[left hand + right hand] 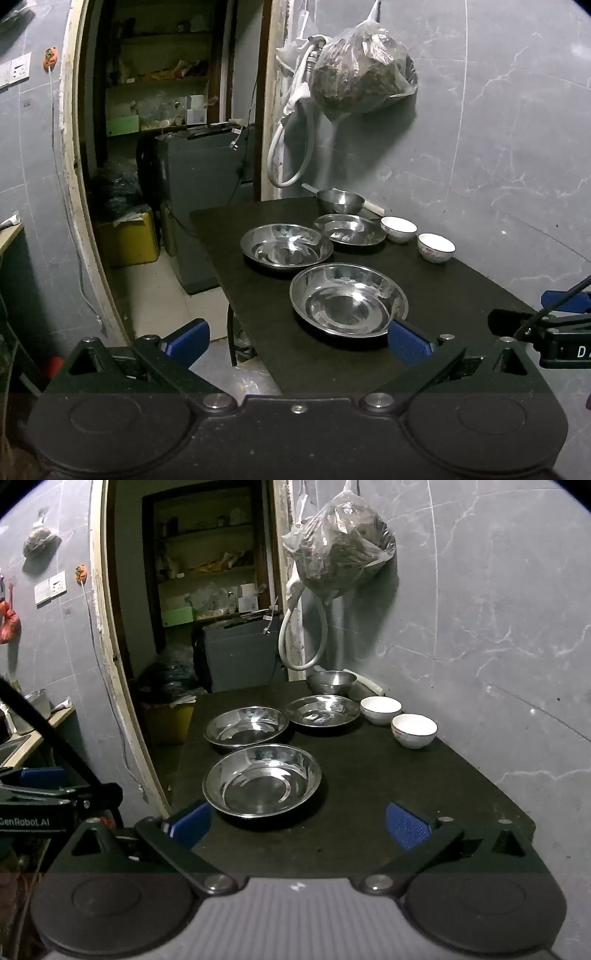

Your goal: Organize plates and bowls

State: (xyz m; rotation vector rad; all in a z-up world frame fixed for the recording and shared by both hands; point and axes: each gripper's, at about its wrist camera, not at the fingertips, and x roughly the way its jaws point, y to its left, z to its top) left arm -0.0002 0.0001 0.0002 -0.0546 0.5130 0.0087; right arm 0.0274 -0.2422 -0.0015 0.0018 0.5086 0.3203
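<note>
Probably light, stiff and slippery, the steel plate (pixel 262 780) nearest both wide-open, empty grippers, left gripper (pixel 297 341) and right gripper (pixel 298 823), wants a pinch on its thin rim.

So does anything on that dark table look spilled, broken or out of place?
Nothing stands out. The three steel plates, the steel bowl and two white bowls sit upright and apart on the table, empty, with no spill visible.

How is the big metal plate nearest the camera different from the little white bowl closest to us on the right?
The nearest steel plate is wide, shallow and mirror-shiny; the near white bowl is narrow, deeper and matte white with a dark rim line. The plate sits toward the table's left edge, the bowl near the wall. Both stand upright, empty and unstacked on the dark table.
</note>
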